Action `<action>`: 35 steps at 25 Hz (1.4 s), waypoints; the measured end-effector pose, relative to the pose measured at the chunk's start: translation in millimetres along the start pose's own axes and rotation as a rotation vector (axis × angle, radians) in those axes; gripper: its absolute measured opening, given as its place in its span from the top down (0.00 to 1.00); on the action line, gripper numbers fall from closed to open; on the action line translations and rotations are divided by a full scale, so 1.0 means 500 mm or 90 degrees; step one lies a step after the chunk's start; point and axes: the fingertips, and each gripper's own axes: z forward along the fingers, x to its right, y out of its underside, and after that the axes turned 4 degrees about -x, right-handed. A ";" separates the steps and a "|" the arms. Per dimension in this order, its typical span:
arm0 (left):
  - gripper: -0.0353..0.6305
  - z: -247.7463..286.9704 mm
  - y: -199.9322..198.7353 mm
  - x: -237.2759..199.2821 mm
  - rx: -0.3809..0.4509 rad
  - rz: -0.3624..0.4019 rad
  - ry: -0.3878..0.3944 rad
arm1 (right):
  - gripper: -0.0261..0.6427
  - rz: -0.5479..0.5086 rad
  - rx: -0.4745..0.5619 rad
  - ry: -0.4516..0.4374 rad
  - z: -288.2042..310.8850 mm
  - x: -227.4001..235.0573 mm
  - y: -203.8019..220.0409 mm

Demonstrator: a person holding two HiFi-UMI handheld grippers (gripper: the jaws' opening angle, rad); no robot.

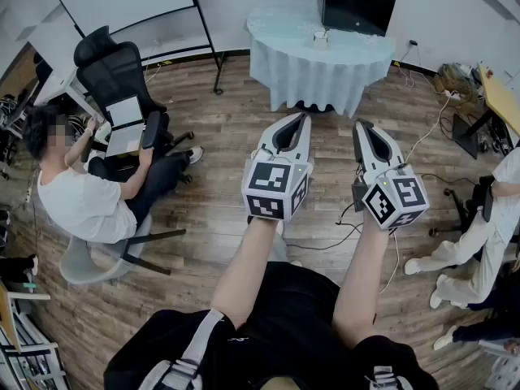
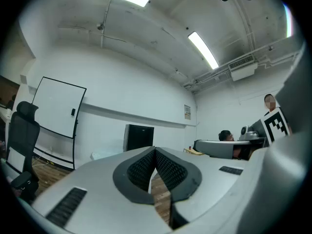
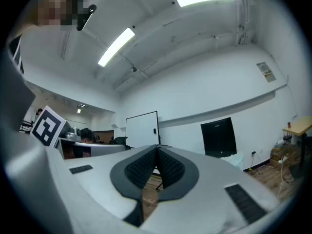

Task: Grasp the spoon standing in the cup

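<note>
Approach stage; no grasp begun. Left gripper [image 1: 301, 119] and right gripper [image 1: 361, 125] are held out side by side at chest height over the wooden floor [image 1: 219, 145], pointing toward the far end of the room. Each gripper's own view shows its fingers pressed together with nothing between them.

Neither spoon nor cup can be made out for certain. A small pale object [image 1: 321, 39] sits on the cloth-draped worktop [image 1: 317, 75] against the far wall, in front of a black screen [image 1: 360, 2]. It may be the cup, but it is too small to tell. It is well apart from both grippers, so nothing is within reach.

Next move, as I judge it: walk up to the worktop, open one gripper's fingers, bring them down either side of the spoon handle above the cup rim, then close.

Room to move:
- Straight ahead, open floor between the grippers and the draped worktop.
- Left: seated person [image 1: 81, 201], office chair [image 1: 110, 75] and the whiteboard stand [image 1: 122, 2]. Keep right of them.
- Right: another person [image 1: 479, 234] in white, and desks.
- Loose cables [image 1: 341, 234] cross the floor below the right gripper, a trip risk.
</note>
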 end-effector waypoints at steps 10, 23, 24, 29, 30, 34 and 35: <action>0.93 0.059 0.009 -0.063 -0.009 -0.010 0.000 | 0.95 -0.044 -0.010 0.035 0.085 0.026 0.014; 0.93 0.274 0.001 -0.213 -0.020 -0.051 0.037 | 0.95 -0.067 -0.049 0.184 0.289 0.165 0.026; 0.93 0.293 0.001 -0.227 -0.024 -0.052 0.038 | 0.95 -0.082 -0.047 0.205 0.305 0.176 0.018; 0.93 0.359 -0.008 -0.314 -0.031 -0.062 0.032 | 0.95 -0.090 -0.035 0.177 0.413 0.160 0.013; 0.93 0.368 -0.005 -0.331 -0.034 -0.065 0.031 | 0.95 -0.087 -0.040 0.170 0.432 0.157 0.023; 0.93 0.403 0.009 -0.381 -0.045 -0.074 0.034 | 0.95 -0.076 -0.051 0.171 0.481 0.165 0.046; 0.93 0.412 0.009 -0.388 -0.044 -0.077 0.037 | 0.95 -0.076 -0.051 0.172 0.488 0.168 0.046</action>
